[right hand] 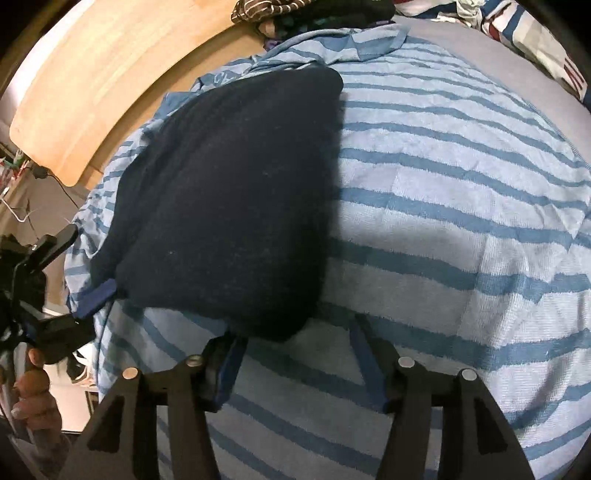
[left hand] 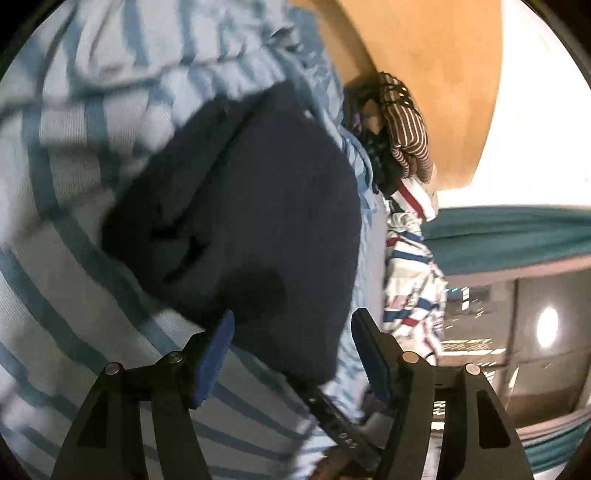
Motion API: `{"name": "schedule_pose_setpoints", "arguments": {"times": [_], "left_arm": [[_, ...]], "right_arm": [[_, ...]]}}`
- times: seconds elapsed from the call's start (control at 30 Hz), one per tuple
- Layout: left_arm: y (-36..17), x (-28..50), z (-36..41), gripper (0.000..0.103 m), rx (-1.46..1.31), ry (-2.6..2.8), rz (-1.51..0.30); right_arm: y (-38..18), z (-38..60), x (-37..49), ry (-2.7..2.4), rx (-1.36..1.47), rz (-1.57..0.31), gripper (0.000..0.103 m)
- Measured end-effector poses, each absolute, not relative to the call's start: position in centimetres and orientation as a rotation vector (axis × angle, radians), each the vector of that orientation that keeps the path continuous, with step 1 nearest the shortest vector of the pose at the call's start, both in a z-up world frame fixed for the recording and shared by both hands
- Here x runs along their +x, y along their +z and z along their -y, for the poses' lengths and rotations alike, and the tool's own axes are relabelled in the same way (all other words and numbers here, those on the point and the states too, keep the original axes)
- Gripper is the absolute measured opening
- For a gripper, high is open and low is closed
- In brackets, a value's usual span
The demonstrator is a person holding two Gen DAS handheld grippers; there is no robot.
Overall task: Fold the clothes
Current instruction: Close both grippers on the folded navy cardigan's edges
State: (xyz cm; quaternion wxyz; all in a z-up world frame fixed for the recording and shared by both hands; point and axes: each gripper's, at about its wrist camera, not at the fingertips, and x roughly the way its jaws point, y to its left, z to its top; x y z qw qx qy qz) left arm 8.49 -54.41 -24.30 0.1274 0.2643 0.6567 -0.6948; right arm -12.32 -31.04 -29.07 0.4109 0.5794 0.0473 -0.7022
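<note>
A folded dark navy garment lies flat on a light blue striped cloth. In the left wrist view my left gripper is open. The garment's near edge reaches in between its blue pads, which do not press on it. In the right wrist view my right gripper stands open just short of the garment's near corner, over the striped cloth. The left gripper also shows there at the garment's left edge, one blue pad by the corner.
A heap of other clothes lies beyond the garment, with a brown striped piece and a red, white and blue patterned cloth. A wooden board borders the far side. A hand shows at the left edge.
</note>
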Motion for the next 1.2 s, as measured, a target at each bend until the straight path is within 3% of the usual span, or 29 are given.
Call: {"name": "schedule_pose_setpoints", "arguments": {"times": [0.13, 0.33, 0.4, 0.47, 0.53, 0.63, 0.67, 0.7, 0.73, 0.8, 0.87, 1.03, 1.17, 1.2], "left_arm": [[-24.8, 8.5, 53.9, 0.067, 0.788, -1.994, -1.902], [-24.6, 8.4, 52.8, 0.066, 0.779, -2.04, -1.885], [-22.7, 8.8, 52.3, 0.061, 0.714, -2.144, -1.751], [-20.3, 8.8, 51.7, 0.046, 0.701, -2.25, -1.528], [-19.2, 8.5, 51.4, 0.036, 0.734, -2.279, -1.389], [-18.8, 6.8, 51.9, 0.007, 0.885, -2.172, -1.147], [-18.9, 6.2, 52.2, 0.007, 0.902, -2.167, -1.127], [-19.0, 5.8, 52.5, 0.006, 0.906, -2.171, -1.136], [-19.3, 5.5, 52.9, 0.006, 0.904, -2.16, -1.141], [-20.8, 5.4, 53.8, 0.006, 0.927, -2.058, -1.14], [-22.6, 5.4, 54.6, 0.0, 0.947, -1.967, -1.151], [-24.6, 6.1, 55.5, 0.0, 0.915, -1.95, -1.195], [-23.5, 7.2, 54.6, 0.0, 0.792, -2.002, -1.171], [-23.2, 7.8, 54.2, 0.0, 0.73, -2.008, -1.218]], "right_arm": [[-27.9, 30.6, -12.3, -1.719, 1.457, -0.092, 0.063], [-27.1, 31.8, -11.7, -1.747, 1.394, -0.211, 0.067], [-27.1, 32.6, -11.6, -1.711, 1.411, -0.243, 0.067], [-26.9, 32.3, -11.4, -1.691, 1.409, -0.281, 0.067], [-26.3, 31.3, -11.8, -1.703, 1.408, -0.311, 0.069], [-24.8, 30.0, -13.3, -1.751, 1.413, -0.228, 0.07], [-24.3, 29.8, -13.7, -1.767, 1.404, -0.191, 0.07], [-23.6, 30.0, -13.8, -1.782, 1.373, -0.163, 0.063], [-22.9, 30.4, -13.8, -1.792, 1.333, -0.145, 0.043], [-21.8, 32.2, -12.9, -1.788, 1.239, -0.204, 0.034], [-21.8, 33.9, -12.1, -1.777, 1.205, -0.279, 0.032], [-25.0, 35.2, -11.7, -1.741, 1.253, -0.353, 0.029], [-25.3, 33.0, -12.8, -1.725, 1.333, -0.19, 0.03], [-25.1, 32.2, -13.1, -1.72, 1.359, -0.126, 0.038]]}}
